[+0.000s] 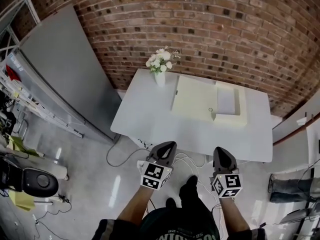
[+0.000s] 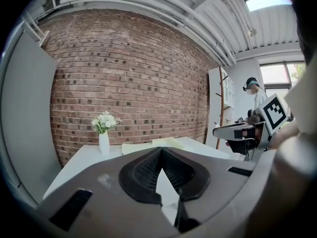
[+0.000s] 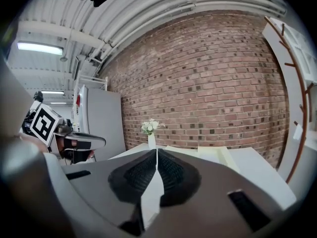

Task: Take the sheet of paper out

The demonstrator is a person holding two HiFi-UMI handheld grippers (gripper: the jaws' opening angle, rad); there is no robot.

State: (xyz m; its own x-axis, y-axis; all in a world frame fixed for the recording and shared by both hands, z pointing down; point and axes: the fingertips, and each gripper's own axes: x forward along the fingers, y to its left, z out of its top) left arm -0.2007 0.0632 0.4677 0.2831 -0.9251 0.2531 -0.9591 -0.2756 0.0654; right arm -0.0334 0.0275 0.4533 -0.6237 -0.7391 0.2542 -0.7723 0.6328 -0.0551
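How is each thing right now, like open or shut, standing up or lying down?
Left claw: shut, empty.
Right claw: shut, empty.
Box: open, lid lying flat on the table.
Sheet of paper: lying flat inside the box, untouched.
Vase: standing upright, white flowers in it.

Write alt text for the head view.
Seen from above, a person holds the left tool and right tool, both shut and empty, short of a white table. On it lie an open pale box with a sheet of paper inside and a flower vase.
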